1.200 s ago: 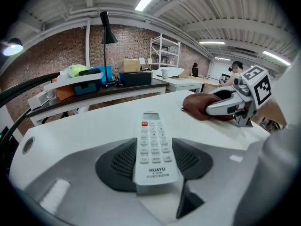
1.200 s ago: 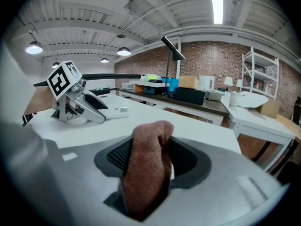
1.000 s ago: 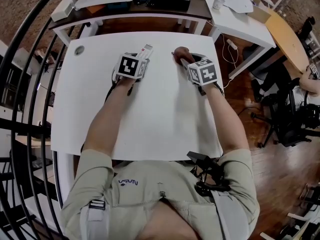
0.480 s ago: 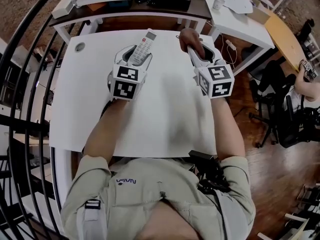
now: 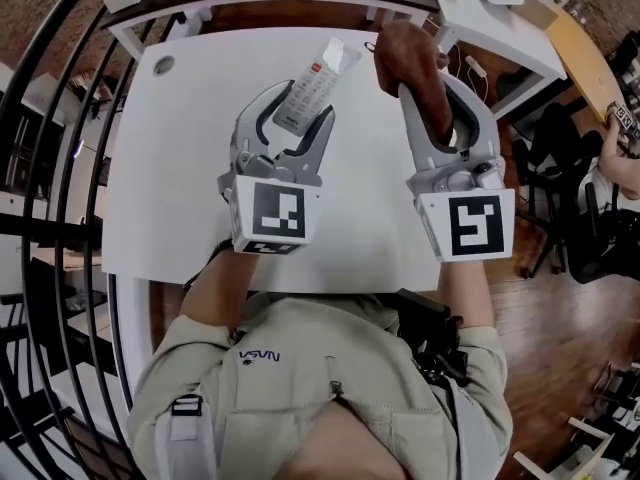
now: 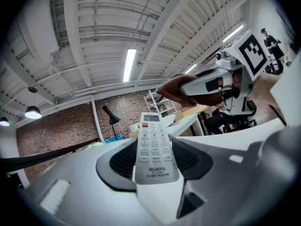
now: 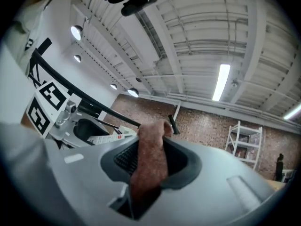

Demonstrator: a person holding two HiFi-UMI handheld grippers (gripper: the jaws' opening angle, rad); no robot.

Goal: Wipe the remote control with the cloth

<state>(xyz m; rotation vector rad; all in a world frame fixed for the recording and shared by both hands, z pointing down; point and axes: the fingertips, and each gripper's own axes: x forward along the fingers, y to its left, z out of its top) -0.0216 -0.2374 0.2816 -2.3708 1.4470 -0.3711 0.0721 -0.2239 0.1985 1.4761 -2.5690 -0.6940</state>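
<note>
Far left in the head view, a black curved railing (image 5: 60, 118) beside the left edge of the white table (image 5: 170, 178), and near the far left corner a small grey disc (image 5: 163, 65). Next, over the middle of the table and lifted clear of it, the left gripper (image 5: 298, 108), marker cube (image 5: 272, 213) facing the camera, jaws part-way apart and clamped on the lower end of the remote control (image 5: 312, 78). Seen along that gripper's own jaws, both dark pads pressed against the sides of the white remote, buttons up, red key and small display at its far end, that end aimed toward the far edge of the table. Just right of the remote's tip and apart from it, the brown cloth (image 5: 405, 53), bunched and sticking out past the fingertips of the right gripper (image 5: 428, 93). Over the right part of the table near the right edge, that gripper likewise raised, its jaws lately closing and now pinched narrowly on the cloth, a thick fold filling the gap between the pads. Beyond the right edge, a wooden floor (image 5: 520, 298) and a black office chair (image 5: 560, 198).
</note>
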